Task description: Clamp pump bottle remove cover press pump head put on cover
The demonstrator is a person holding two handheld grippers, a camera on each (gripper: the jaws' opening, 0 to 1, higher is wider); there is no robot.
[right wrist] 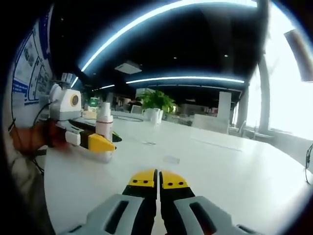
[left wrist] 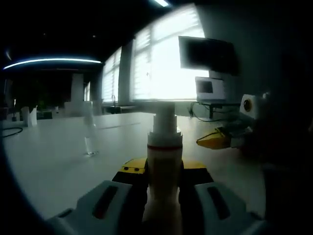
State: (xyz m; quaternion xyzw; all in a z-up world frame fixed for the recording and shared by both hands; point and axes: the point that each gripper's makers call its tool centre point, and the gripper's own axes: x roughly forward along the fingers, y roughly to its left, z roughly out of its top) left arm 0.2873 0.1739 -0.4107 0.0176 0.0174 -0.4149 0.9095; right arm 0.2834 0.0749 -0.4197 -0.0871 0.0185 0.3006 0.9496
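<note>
Pump bottle is standing upright at lower centre of the left gripper view, and my left tongs are gripping its body, yellow-tipped jaws pressing on both sides. Its pump head is showing bare at the top with a red band under the collar. A clear cover is standing upright on the white table at centre left of that frame, well apart from the bottle. My right tongs are coming in at the right of that frame, yellow tips pointing toward the bottle but not touching it.

In the right gripper view my right tongs are sitting at bottom centre with jaws closed together, holding nothing. The bottle is showing at the left of this frame, clamped by the left tongs, with a hand behind them at the left edge. The cover is showing as a faint clear shape on the table just above my right jaw tips. A potted plant is standing further back at upper centre.
</note>
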